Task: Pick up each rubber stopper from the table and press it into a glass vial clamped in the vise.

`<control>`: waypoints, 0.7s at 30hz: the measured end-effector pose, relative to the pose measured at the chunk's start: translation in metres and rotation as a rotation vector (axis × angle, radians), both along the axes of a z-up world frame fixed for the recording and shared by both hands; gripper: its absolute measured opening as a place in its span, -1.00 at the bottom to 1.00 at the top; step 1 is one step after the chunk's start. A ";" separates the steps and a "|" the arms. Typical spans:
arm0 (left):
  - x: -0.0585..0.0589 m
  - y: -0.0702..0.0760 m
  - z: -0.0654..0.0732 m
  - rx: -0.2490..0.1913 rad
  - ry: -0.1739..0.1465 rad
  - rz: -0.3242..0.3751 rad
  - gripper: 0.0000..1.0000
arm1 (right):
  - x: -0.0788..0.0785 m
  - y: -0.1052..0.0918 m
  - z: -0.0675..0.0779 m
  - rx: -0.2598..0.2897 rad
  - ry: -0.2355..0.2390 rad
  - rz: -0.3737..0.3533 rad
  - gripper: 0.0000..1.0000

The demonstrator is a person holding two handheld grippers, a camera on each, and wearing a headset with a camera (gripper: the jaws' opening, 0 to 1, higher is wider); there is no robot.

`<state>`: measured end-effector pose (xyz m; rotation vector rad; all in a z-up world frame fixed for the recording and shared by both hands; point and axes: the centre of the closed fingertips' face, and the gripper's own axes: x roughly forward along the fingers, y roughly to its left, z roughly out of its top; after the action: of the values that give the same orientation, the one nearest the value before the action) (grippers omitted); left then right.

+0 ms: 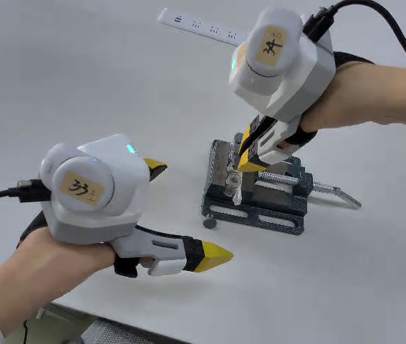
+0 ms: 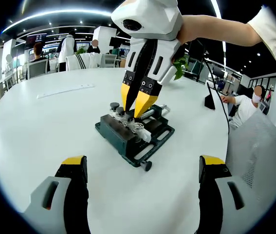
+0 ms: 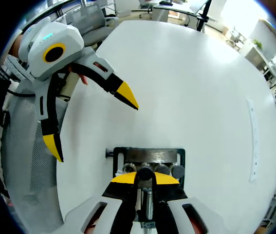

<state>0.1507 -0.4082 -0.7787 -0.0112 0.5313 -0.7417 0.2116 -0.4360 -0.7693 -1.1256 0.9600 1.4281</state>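
Note:
A dark green vise [image 1: 260, 204] [image 2: 128, 139] [image 3: 150, 155] stands on the white table and clamps a row of small glass vials [image 1: 233, 188] [image 2: 138, 127]. Several of them carry dark rubber stoppers [image 2: 114, 106] [image 3: 177, 170]. My right gripper [image 1: 249, 163] [image 2: 137, 105] [image 3: 145, 179] points down over that row, shut on a dark rubber stopper [image 3: 145, 172] that sits at a vial's mouth. My left gripper [image 1: 188, 211] [image 2: 142, 161] [image 3: 93, 126] hovers open to the left of the vise, with nothing between its jaws.
A white power strip [image 1: 199, 26] [image 2: 64, 90] lies at the table's far side. The vise's screw handle [image 1: 331, 190] sticks out to the right. A small dark round piece [image 1: 210, 223] [image 2: 147, 165] sits at the vise's near corner. Office chairs and people are beyond the table.

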 end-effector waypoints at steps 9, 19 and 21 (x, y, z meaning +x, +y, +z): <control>0.000 0.001 -0.002 -0.002 0.005 0.001 0.88 | 0.002 0.003 0.008 0.027 -0.002 0.004 -0.71; 0.003 0.002 -0.001 -0.004 0.000 0.010 0.88 | 0.002 -0.006 0.010 0.006 0.058 0.035 -0.90; 0.003 0.002 -0.001 -0.005 0.000 0.010 0.88 | 0.005 -0.005 0.007 0.005 0.050 0.041 -0.91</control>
<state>0.1536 -0.4061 -0.7797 -0.0188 0.5293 -0.7329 0.2163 -0.4415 -0.7619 -1.1165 0.9732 1.4970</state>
